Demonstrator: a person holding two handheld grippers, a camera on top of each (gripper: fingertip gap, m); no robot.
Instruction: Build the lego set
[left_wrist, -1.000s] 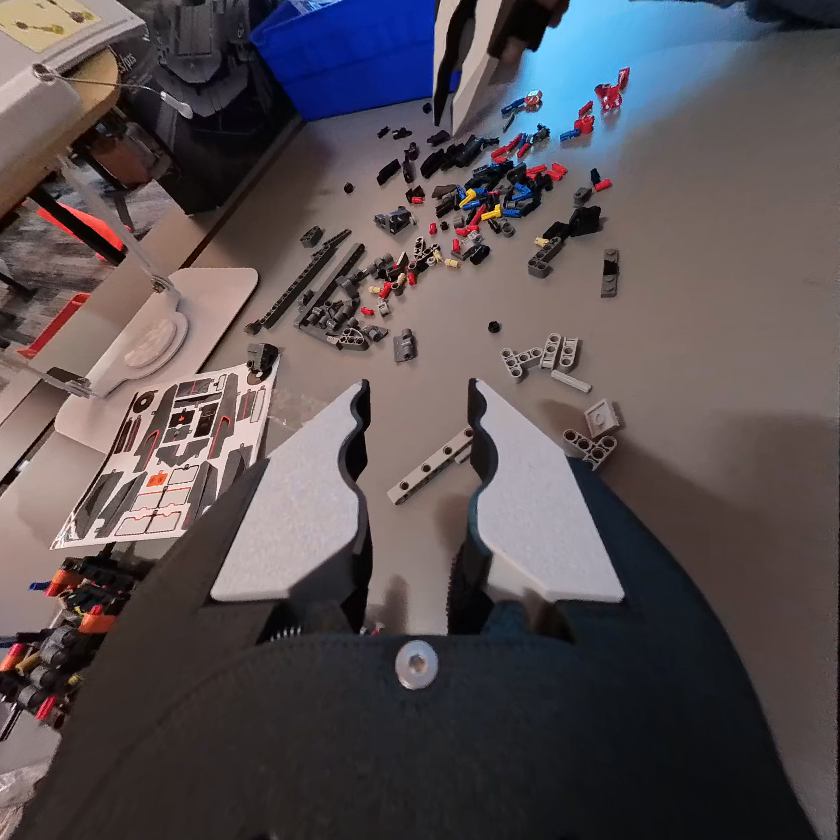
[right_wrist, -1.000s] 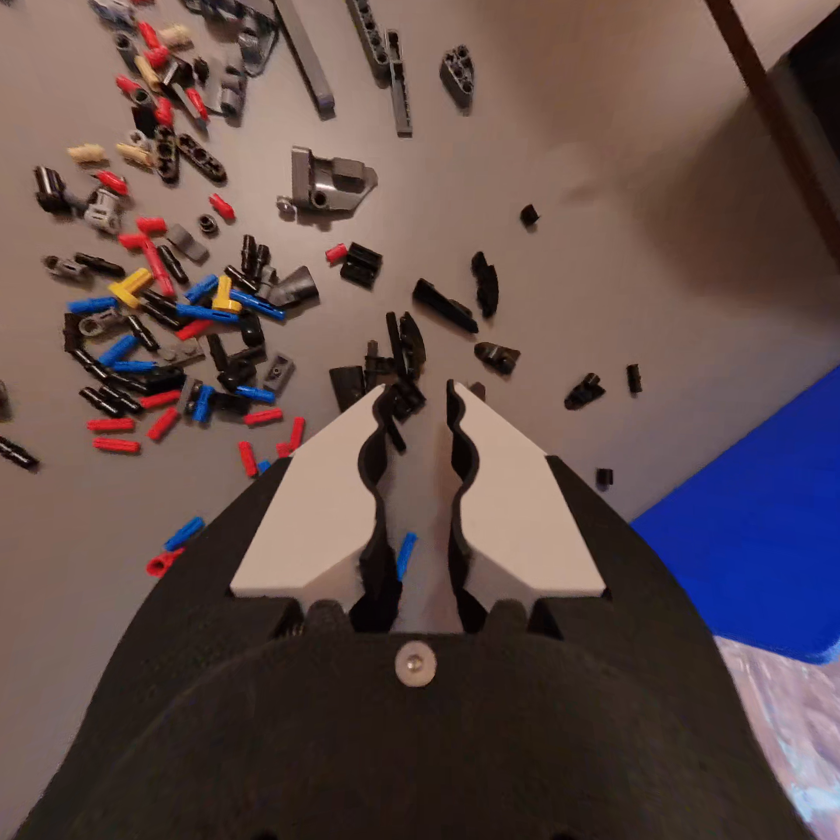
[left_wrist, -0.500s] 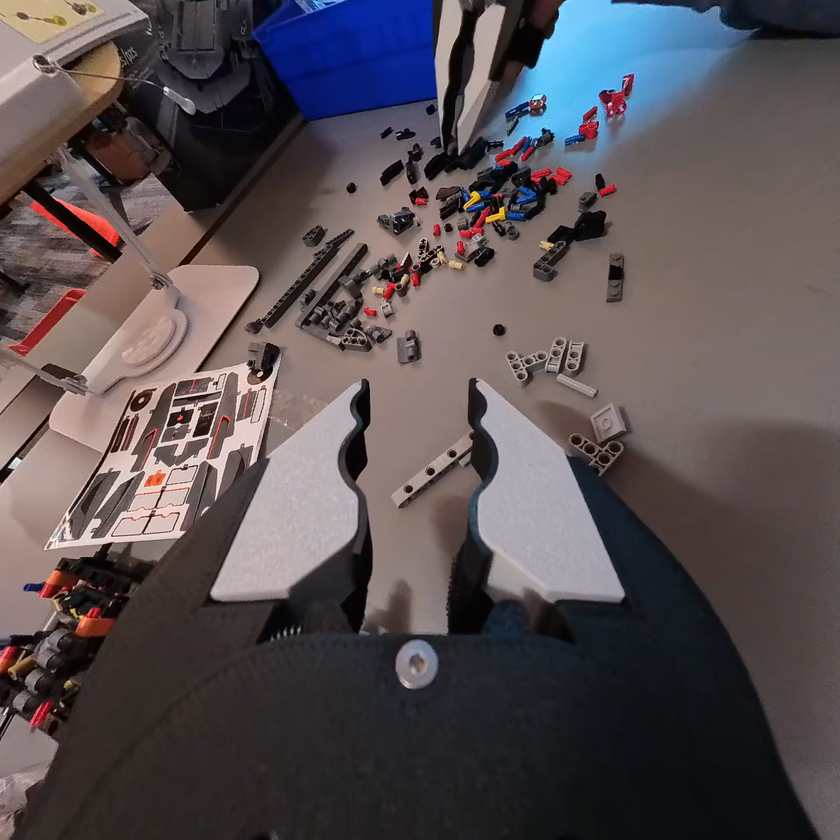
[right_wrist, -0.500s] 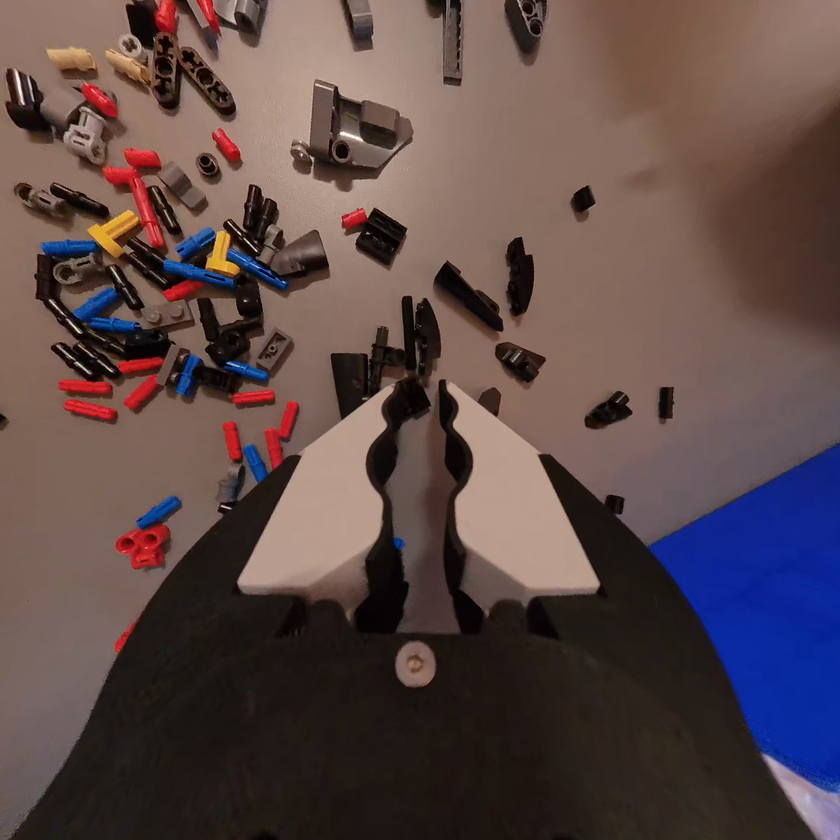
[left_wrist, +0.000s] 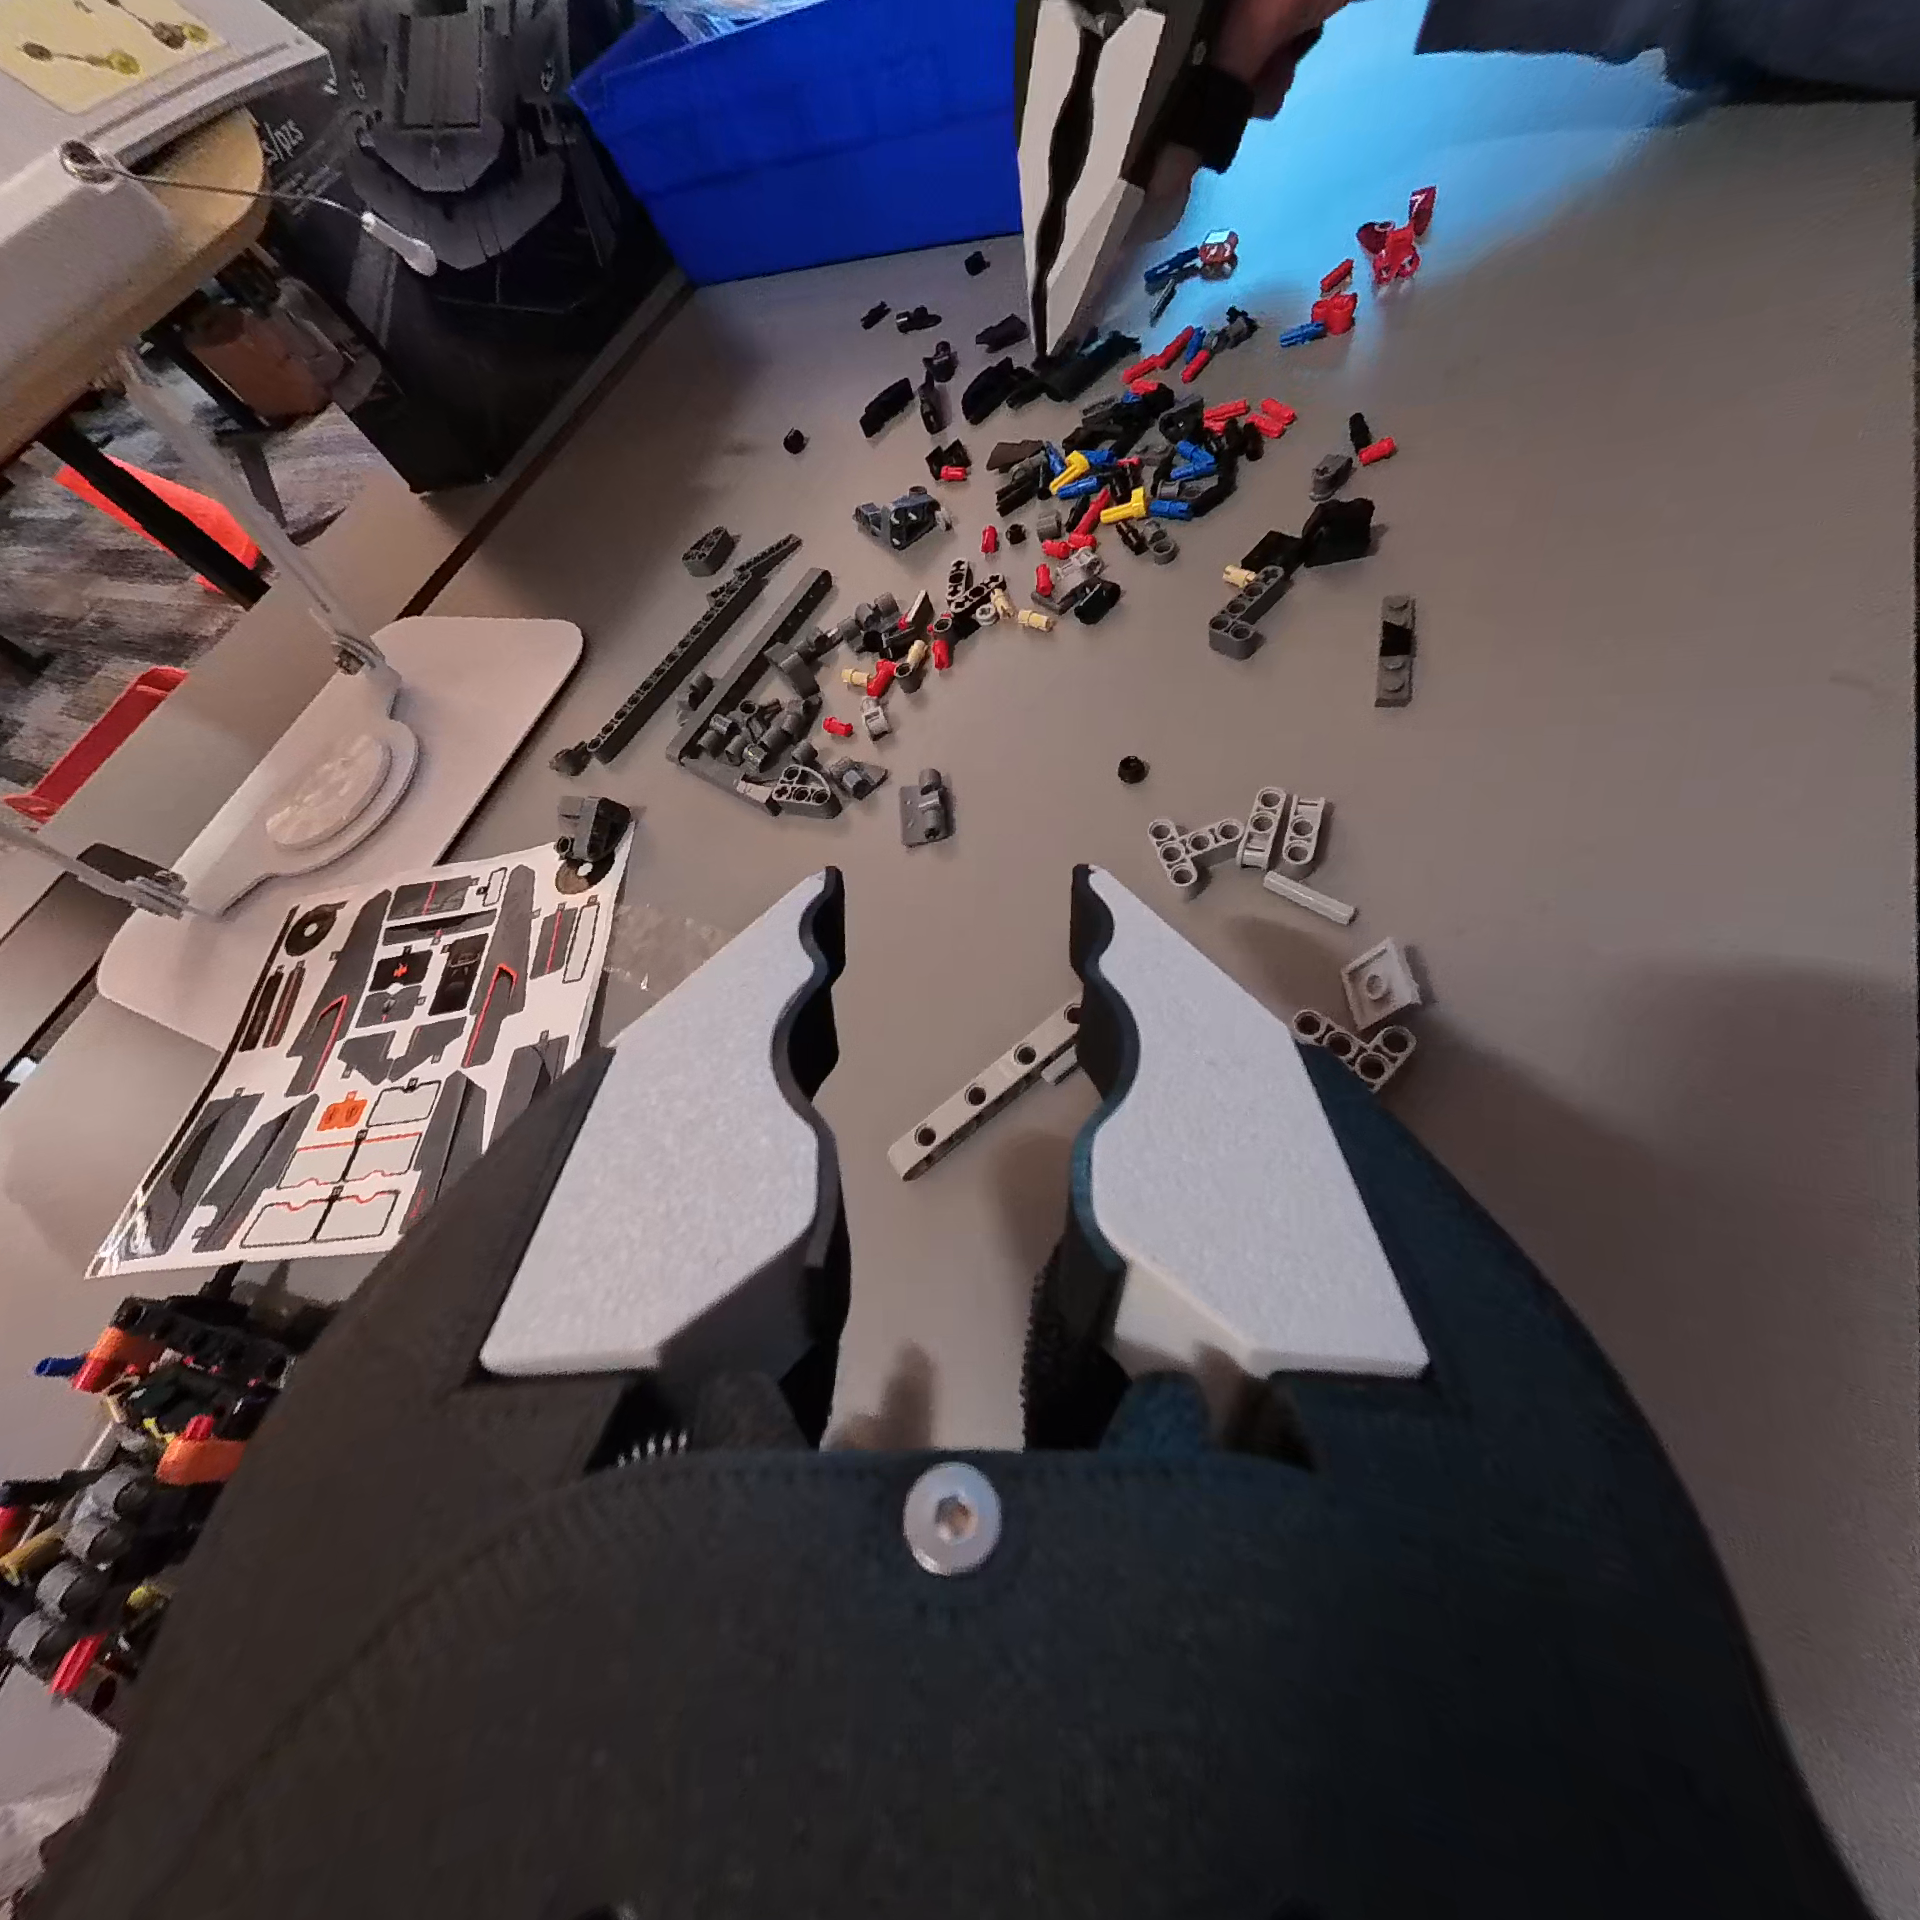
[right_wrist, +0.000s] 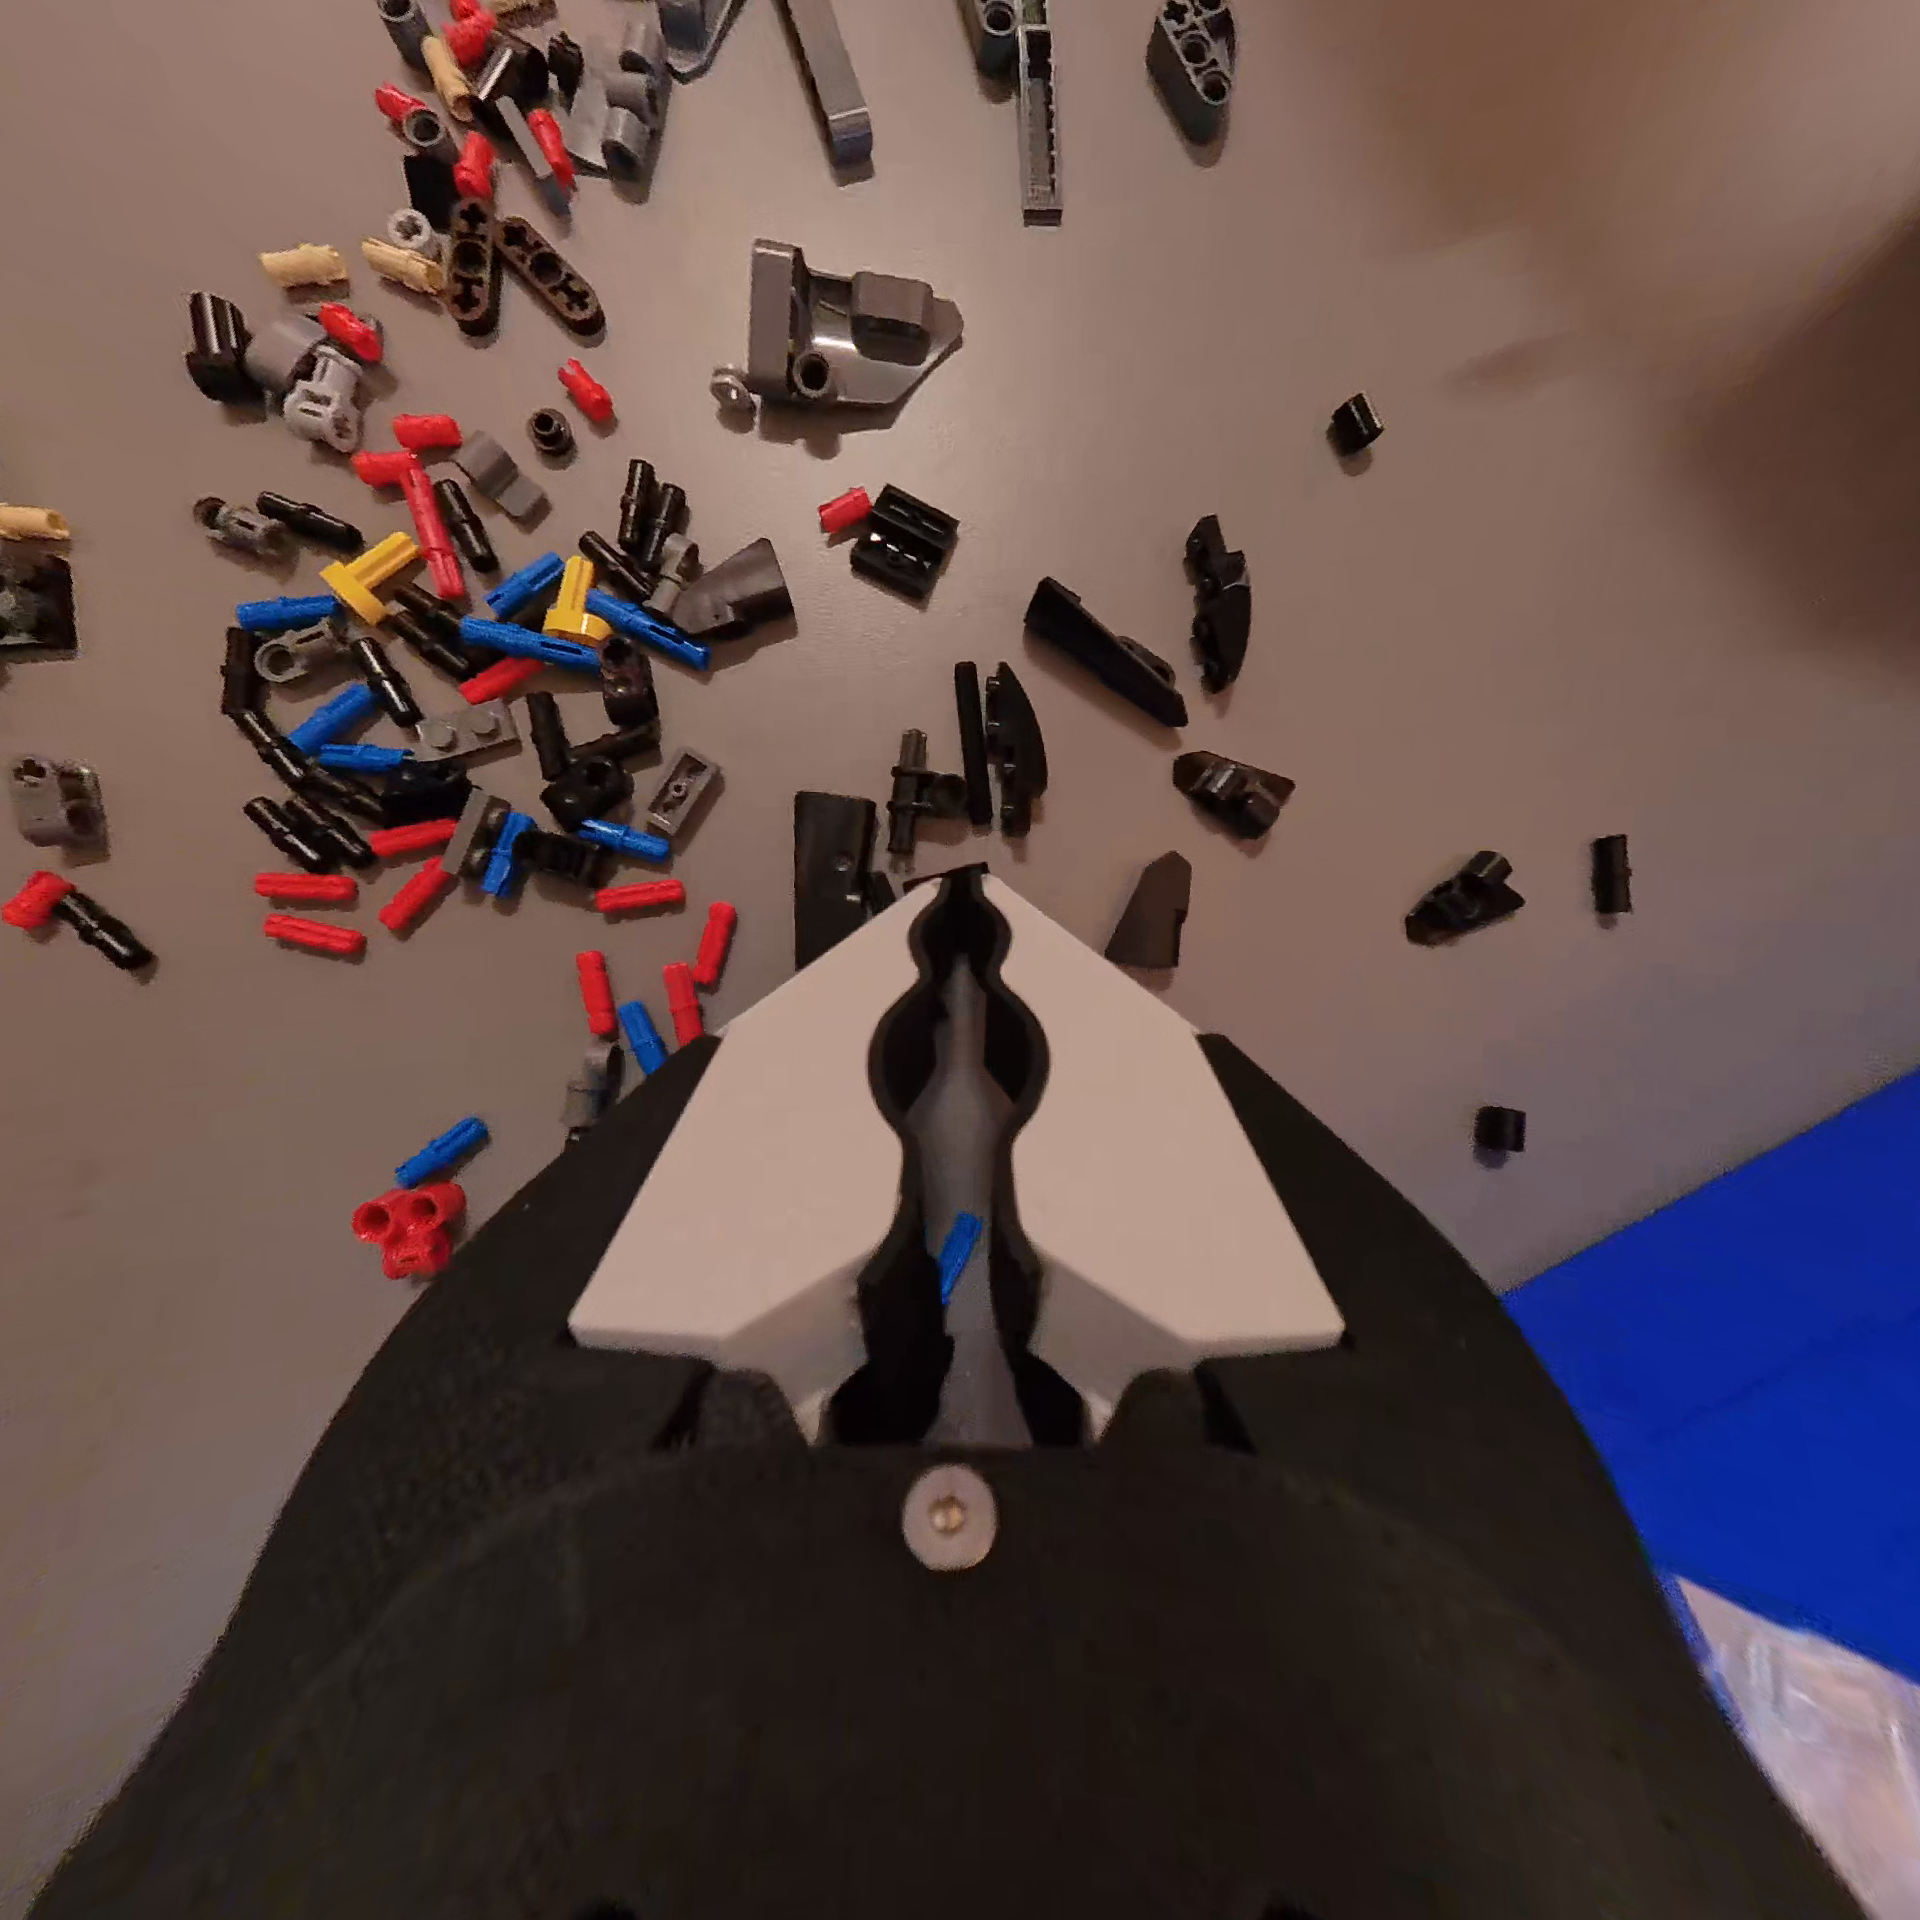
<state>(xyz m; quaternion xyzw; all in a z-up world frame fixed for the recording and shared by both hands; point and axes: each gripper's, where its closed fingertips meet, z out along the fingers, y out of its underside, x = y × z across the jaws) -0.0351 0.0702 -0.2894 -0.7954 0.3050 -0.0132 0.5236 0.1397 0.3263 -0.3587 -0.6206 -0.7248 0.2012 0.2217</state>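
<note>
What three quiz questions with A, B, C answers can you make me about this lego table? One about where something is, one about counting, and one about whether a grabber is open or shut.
1. Where is the sticker sheet?
A. In a bin
B. Flat on the table, left of the left gripper
C. On the floor

2. How many yellow pieces lie in the pile?
A. None
B. Two
C. Six

3. How is the left gripper?
A. Open, holding nothing
B. Shut tight
C. Squeezing a red piece

Answers:
1 B: the sheet lies on the grey tabletop beside that gripper's left finger.
2 B: the right wrist view shows just two yellow ones among the blue, red and black.
3 A: its fingers stand well apart, with only table and a long grey piece lying between them.
</note>
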